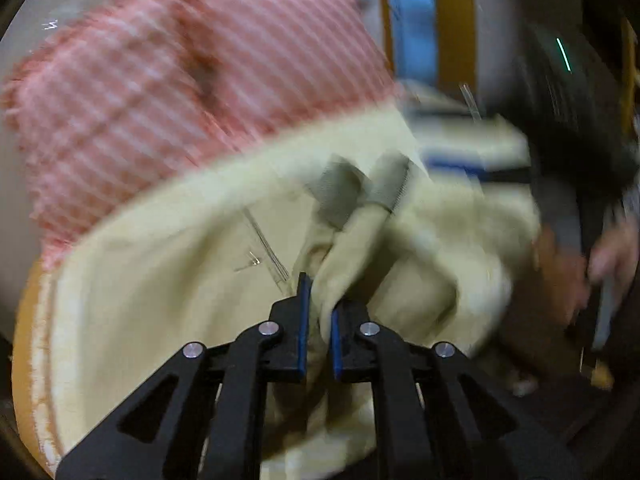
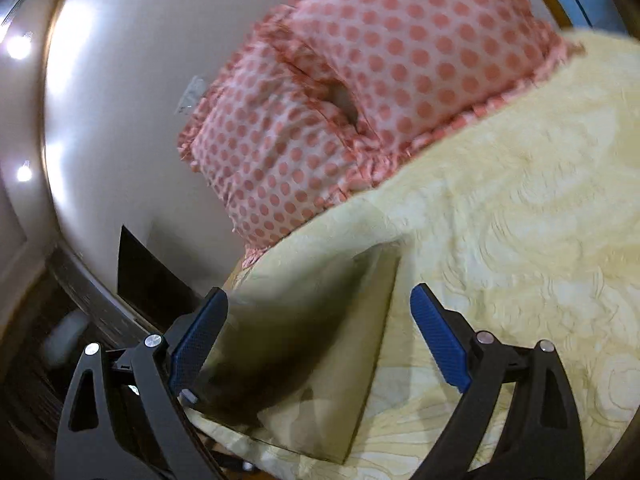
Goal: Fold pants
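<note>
In the left wrist view my left gripper (image 1: 319, 320) is shut on a fold of pale cream pants (image 1: 360, 240), which hang bunched in front of it with a grey waistband part (image 1: 340, 192) above. The view is blurred by motion. In the right wrist view my right gripper (image 2: 320, 344) is open, its blue pads (image 2: 436, 336) wide apart over the yellow bedspread (image 2: 520, 200). A dim olive panel of cloth (image 2: 312, 340) lies between the fingers; I cannot tell whether it touches them.
A pink dotted pillow (image 2: 360, 80) lies at the head of the bed against a white wall (image 2: 120, 80); it also shows in the left wrist view (image 1: 180, 92). A person's hand (image 1: 612, 256) and dark clothing are at the right. A dark floor (image 2: 40, 360) lies beside the bed.
</note>
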Demonstrator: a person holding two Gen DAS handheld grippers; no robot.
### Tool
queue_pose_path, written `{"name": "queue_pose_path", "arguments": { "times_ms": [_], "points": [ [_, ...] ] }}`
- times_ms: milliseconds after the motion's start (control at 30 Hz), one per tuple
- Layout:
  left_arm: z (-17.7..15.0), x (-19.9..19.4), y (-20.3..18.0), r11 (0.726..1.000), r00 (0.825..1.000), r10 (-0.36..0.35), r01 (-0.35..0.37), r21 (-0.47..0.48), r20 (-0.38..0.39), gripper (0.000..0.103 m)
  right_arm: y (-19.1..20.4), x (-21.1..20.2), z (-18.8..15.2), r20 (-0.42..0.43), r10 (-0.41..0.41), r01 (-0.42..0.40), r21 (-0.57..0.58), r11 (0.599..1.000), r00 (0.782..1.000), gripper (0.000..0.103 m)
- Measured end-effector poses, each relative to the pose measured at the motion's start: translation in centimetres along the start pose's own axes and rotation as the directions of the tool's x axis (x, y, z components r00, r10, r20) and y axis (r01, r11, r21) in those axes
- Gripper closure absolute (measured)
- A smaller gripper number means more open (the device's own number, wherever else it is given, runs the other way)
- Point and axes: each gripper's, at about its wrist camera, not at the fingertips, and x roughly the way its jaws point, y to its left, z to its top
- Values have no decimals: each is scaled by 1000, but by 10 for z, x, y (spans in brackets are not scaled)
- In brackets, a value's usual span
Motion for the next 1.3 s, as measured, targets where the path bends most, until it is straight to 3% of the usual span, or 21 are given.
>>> {"name": "queue_pose_path", "arguments": {
  "times_ms": [100, 167, 233, 300, 333, 400, 500, 633, 767, 800, 833, 867, 900, 967, 1133, 1200, 1300],
  "points": [
    [-14, -16, 3, 1000, 1000, -9, 9, -5, 21, 78, -11, 18, 1, -84, 1, 4, 57, 998, 996, 9],
    [-13, -46, 30, 995, 996, -10, 19, -94, 92, 44, -14, 35, 2, -140, -42, 49, 49, 998, 989, 14],
    [-15, -73, 72, 976, 985, 59, -23, -217, 161, 32, -12, 51, 2, -186, -78, 81, 11, 997, 979, 21],
    [-18, -75, 120, 938, 983, 118, -64, -340, 141, 32, -8, 68, 4, -215, -115, 110, -37, 993, 970, 26],
    [-26, -69, 154, 901, 986, 139, -88, -424, 90, 33, -7, 74, 3, -227, -128, 119, -52, 992, 966, 31],
    [-37, -53, 188, 858, 991, 135, -108, -502, 18, 35, -6, 86, 5, -240, -167, 150, -85, 985, 956, 37],
    [-59, -26, 230, 801, 996, 59, -89, -593, -70, 37, -4, 97, 7, -257, -177, 153, -108, 982, 950, 43],
    [-66, -7, 235, 798, 995, -71, 16, -603, -66, 36, -3, 98, 5, -275, -184, 150, -138, 979, 944, 49],
    [-66, 16, 227, 807, 987, -120, 33, -589, -108, 17, -3, 103, 10, -290, -179, 144, -137, 980, 940, 51],
    [-65, 18, 226, 808, 987, -120, 35, -588, -106, 17, -3, 105, 10, -303, -183, 145, -143, 979, 935, 58],
    [-63, 20, 226, 809, 986, -128, 39, -587, -111, 18, -6, 109, 8, -351, -146, 110, -120, 987, 925, 78],
    [-61, 21, 227, 807, 985, -131, 39, -589, -115, 27, -12, 108, 7, -369, -97, 73, -76, 994, 924, 81],
    [-59, 21, 228, 808, 985, -126, 33, -589, -118, 31, -15, 108, 8, -378, -68, 53, -51, 997, 923, 83],
    [-59, 18, 231, 807, 984, -135, 38, -589, -121, 60, -23, 107, 14, -390, 19, -7, 34, 999, 921, 87],
    [-67, 19, 248, 752, 974, -196, 77, -655, -111, 90, -13, 108, 25, -385, 103, -85, 65, 994, 917, 88],
    [-63, 18, 248, 757, 977, -187, 77, -648, -103, 94, -5, 109, 32, -373, 130, -116, 59, 991, 919, 88],
    [-45, 19, 246, 792, 985, -143, 54, -608, -99, 96, 3, 114, 51, -350, 123, -123, 21, 992, 929, 89]
  ]
}}
